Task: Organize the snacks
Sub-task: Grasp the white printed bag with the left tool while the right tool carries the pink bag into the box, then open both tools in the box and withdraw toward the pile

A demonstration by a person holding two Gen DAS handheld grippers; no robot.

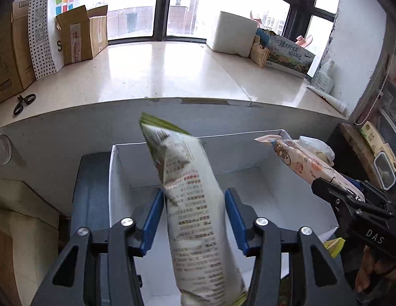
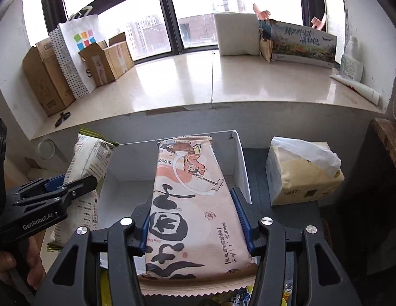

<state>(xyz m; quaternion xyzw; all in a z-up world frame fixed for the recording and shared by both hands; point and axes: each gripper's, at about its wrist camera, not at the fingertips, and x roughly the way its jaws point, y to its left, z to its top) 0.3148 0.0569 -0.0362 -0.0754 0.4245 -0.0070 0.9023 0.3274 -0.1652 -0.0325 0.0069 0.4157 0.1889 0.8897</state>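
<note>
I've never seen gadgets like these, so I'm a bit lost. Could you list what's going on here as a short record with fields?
Left gripper: fingers shut on white-and-green snack bag
Right gripper: fingers shut on pink illustrated snack pack
Below both: open white box, nothing visible inside
Beside box: tissue pack
Windowsill: cardboard boxes, scissors

"DAS" in white on the right tool; "GenRobot.AI" on the left tool; "20250" printed on the pink snack pack.
</note>
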